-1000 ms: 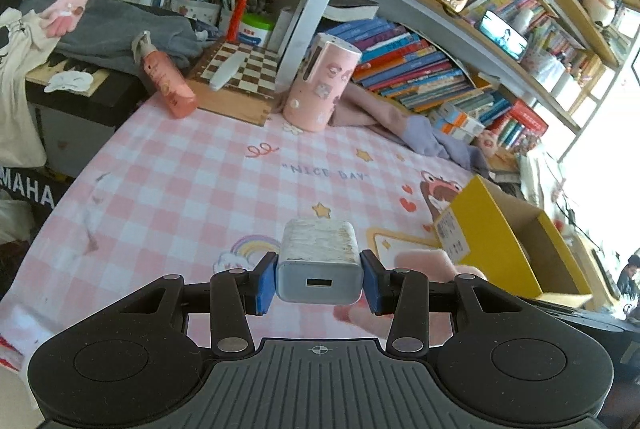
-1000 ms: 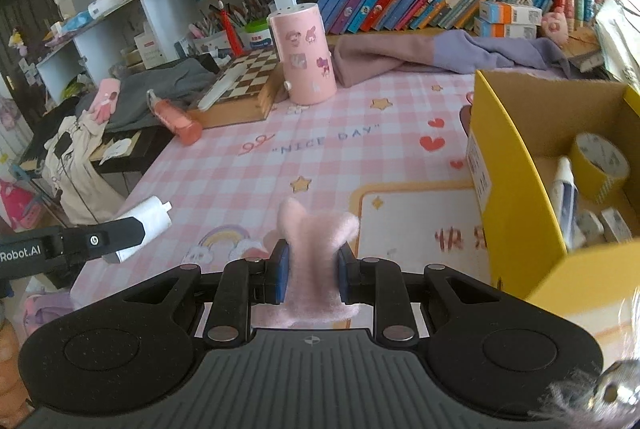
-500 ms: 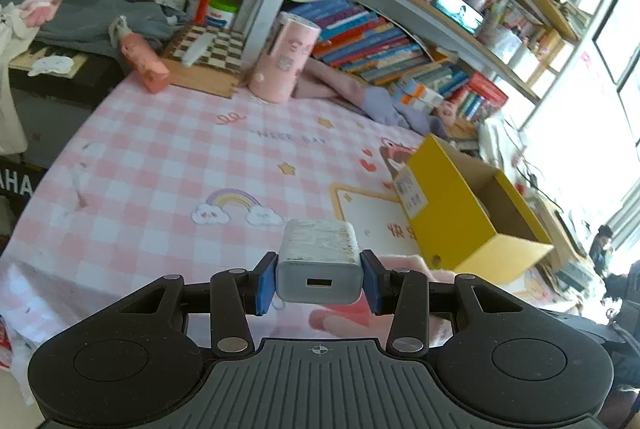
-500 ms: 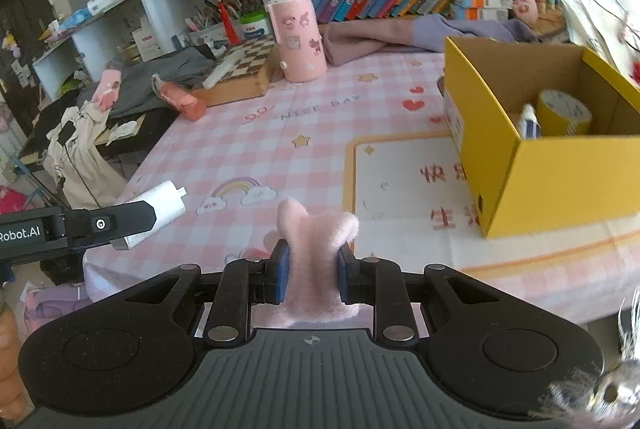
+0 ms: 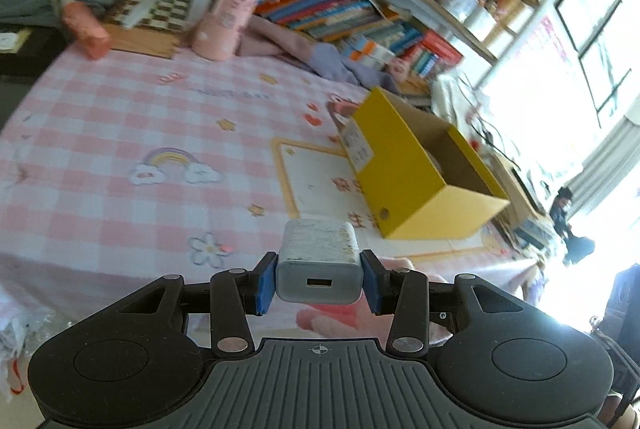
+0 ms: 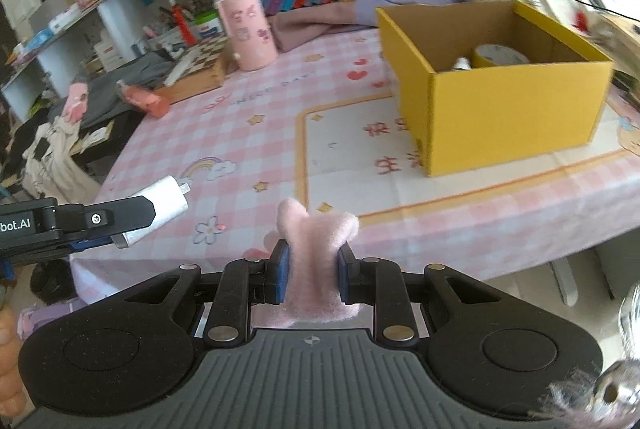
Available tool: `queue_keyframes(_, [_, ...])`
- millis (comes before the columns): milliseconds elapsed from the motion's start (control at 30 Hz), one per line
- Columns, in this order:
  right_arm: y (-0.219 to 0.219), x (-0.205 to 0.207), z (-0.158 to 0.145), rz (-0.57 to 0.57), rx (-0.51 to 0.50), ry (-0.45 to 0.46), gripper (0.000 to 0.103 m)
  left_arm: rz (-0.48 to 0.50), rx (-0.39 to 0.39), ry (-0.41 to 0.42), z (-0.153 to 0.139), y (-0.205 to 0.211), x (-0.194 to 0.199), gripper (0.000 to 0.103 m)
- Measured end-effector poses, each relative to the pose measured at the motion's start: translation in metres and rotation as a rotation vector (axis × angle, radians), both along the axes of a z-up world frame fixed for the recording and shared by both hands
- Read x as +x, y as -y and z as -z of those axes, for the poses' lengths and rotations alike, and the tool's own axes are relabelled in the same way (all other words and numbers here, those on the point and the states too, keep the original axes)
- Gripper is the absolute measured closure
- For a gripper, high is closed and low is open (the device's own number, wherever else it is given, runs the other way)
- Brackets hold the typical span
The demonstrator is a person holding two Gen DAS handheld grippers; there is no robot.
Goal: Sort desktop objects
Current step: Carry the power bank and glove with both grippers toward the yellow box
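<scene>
Left wrist view shows the left claw (image 5: 319,281) clamped by its blue pads on a white rectangular USB charger block (image 5: 319,267), socket end facing the camera, held over the near edge of the bench (image 5: 100,149) with its pink checked cloth. Right wrist view shows the right claw (image 6: 313,275) closed tight on a fluffy pink fabric piece (image 6: 314,249) that sticks up between the jaws, also held near the bench's front edge. An open yellow cardboard box (image 6: 500,109) stands on the bench ahead and to the right, well apart from both claws, with a roll of tape (image 6: 498,55) inside it. A pink cylindrical cup (image 6: 247,29) stands upright near the bookshelf.
</scene>
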State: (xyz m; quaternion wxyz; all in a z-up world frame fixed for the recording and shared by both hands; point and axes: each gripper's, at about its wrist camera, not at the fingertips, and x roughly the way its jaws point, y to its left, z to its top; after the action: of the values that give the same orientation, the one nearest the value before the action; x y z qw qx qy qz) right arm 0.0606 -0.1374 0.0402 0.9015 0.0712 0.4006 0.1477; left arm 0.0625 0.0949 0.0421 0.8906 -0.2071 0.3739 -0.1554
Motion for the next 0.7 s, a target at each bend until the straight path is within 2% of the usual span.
queue_keyframes(267, [0.031, -0.016, 0.001, 0.128, -0.002, -0.012, 0.082, 0.139, 0.006, -0.001, 0.002, 0.032, 0.010, 0.061])
queue_keyframes(700, [0.058, -0.034, 0.000, 0.225, -0.030, -0.020, 0.082, 0.253, -0.012, -0.018, 0.006, 0.065, 0.017, 0.061])
